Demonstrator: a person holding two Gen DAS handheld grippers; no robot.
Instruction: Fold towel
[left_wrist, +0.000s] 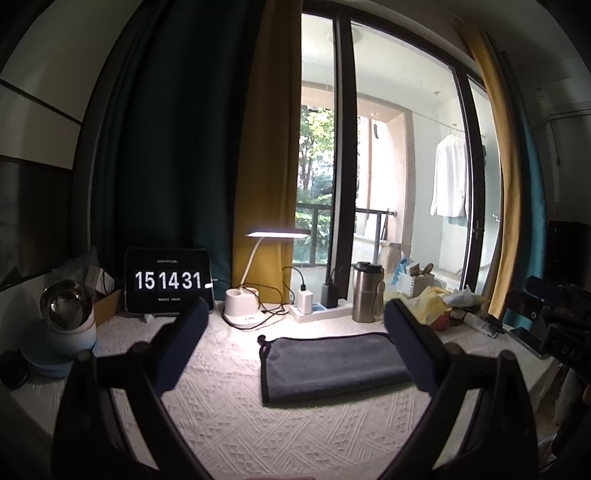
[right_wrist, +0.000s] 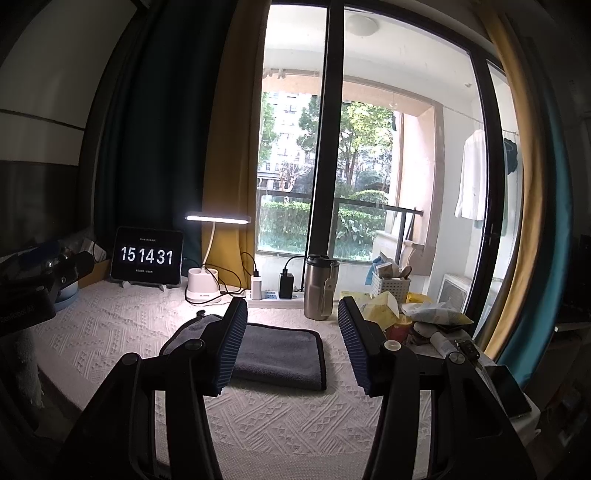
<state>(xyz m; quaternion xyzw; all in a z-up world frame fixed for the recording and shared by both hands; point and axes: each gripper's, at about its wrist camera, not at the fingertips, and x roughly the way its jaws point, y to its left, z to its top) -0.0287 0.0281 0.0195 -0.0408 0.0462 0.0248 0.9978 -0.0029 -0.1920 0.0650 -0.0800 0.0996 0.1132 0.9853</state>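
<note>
A grey towel (left_wrist: 332, 363) lies folded flat on the white textured tablecloth (left_wrist: 258, 424), with a small loop at its far left corner. It also shows in the right wrist view (right_wrist: 277, 352). My left gripper (left_wrist: 295, 347) is open and empty, raised above the table, with the towel between and beyond its fingers. My right gripper (right_wrist: 293, 343) is open and empty too, above the towel's near edge. The right gripper's body shows at the right edge of the left wrist view (left_wrist: 554, 317).
Along the back stand a tablet clock (left_wrist: 168, 282), a lit desk lamp (left_wrist: 245, 295), a power strip with chargers (left_wrist: 317, 308) and a steel tumbler (left_wrist: 365, 291). Yellow bags and clutter (left_wrist: 443, 306) sit at the right, a round device (left_wrist: 66, 321) at the left.
</note>
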